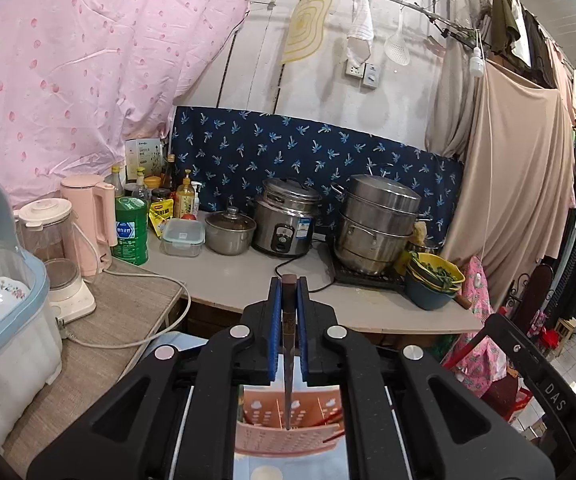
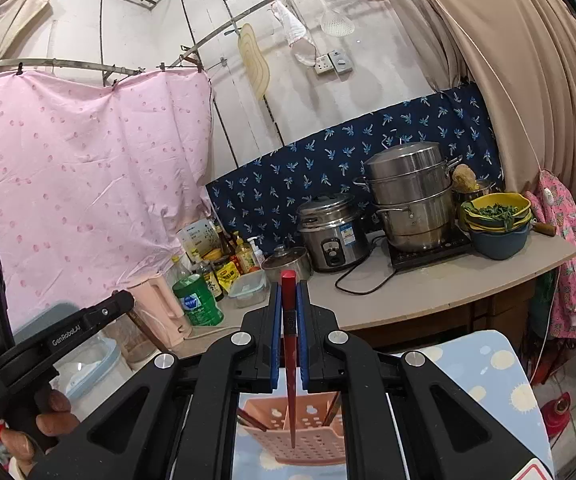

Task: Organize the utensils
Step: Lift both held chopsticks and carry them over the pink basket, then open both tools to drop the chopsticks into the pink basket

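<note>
My left hand-held gripper [image 1: 288, 282] is clamped on a dark brown chopstick [image 1: 288, 360], its blue pads tight against it, the stick hanging upright with its tip over the pink perforated utensil holder [image 1: 283, 438] below. My right hand-held gripper [image 2: 289, 285] is likewise closed on a red chopstick [image 2: 290, 364], also upright, with its tip over the same holder [image 2: 312, 440], where other chopsticks lean in side compartments. The holder sits on a light blue patterned surface [image 2: 488, 372] in front of the desk [image 1: 223, 280], which carries a rice cooker [image 1: 285, 222] and a steel steamer pot [image 1: 376, 222].
</note>
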The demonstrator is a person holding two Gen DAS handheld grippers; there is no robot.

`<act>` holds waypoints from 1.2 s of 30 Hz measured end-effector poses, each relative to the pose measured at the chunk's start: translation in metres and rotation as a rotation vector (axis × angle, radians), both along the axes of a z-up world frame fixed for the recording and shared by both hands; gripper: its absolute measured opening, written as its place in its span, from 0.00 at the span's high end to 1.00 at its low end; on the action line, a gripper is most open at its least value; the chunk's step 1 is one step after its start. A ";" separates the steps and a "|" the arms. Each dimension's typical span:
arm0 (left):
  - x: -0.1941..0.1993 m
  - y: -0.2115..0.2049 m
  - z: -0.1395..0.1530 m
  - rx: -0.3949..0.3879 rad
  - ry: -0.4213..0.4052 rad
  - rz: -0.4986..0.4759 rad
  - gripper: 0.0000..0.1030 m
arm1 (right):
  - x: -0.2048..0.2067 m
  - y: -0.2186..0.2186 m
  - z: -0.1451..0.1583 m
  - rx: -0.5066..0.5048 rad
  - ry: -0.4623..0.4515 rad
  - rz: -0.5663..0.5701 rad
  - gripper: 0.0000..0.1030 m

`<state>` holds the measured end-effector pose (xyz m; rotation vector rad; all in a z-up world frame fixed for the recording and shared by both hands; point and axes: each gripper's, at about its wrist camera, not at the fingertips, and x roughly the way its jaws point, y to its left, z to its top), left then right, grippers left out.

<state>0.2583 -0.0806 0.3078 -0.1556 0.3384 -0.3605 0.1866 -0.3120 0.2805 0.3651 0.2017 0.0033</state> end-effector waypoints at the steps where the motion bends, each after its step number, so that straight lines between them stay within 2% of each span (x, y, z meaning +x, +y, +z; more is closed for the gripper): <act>1: 0.006 -0.002 -0.001 0.005 0.001 0.006 0.93 | 0.007 -0.003 0.000 0.017 -0.001 0.004 0.93; 3: 0.015 -0.005 -0.005 0.016 -0.003 0.019 0.93 | 0.022 -0.007 -0.002 0.042 0.003 0.004 0.93; 6: 0.027 -0.009 -0.015 0.025 0.007 0.025 0.93 | 0.041 -0.006 -0.008 0.017 0.020 -0.010 0.93; 11: 0.043 -0.013 -0.045 0.044 0.066 0.024 0.93 | 0.065 -0.003 -0.041 -0.007 0.101 -0.011 0.93; 17: 0.055 -0.014 -0.075 0.061 0.132 0.026 0.93 | 0.079 -0.005 -0.077 0.013 0.183 -0.001 0.93; 23: 0.057 -0.015 -0.089 0.072 0.158 0.025 0.93 | 0.085 -0.003 -0.090 0.008 0.224 0.005 0.92; 25: 0.055 -0.015 -0.091 0.071 0.160 0.017 0.93 | 0.083 -0.003 -0.089 0.006 0.221 -0.005 0.87; 28: 0.054 -0.014 -0.094 0.072 0.174 0.017 0.86 | 0.081 -0.004 -0.089 0.012 0.220 -0.006 0.80; 33: 0.044 -0.013 -0.097 0.079 0.170 0.021 0.70 | 0.067 -0.004 -0.087 0.009 0.211 -0.004 0.79; 36: 0.033 -0.013 -0.097 0.096 0.157 0.022 0.66 | 0.055 -0.002 -0.087 0.009 0.206 0.001 0.78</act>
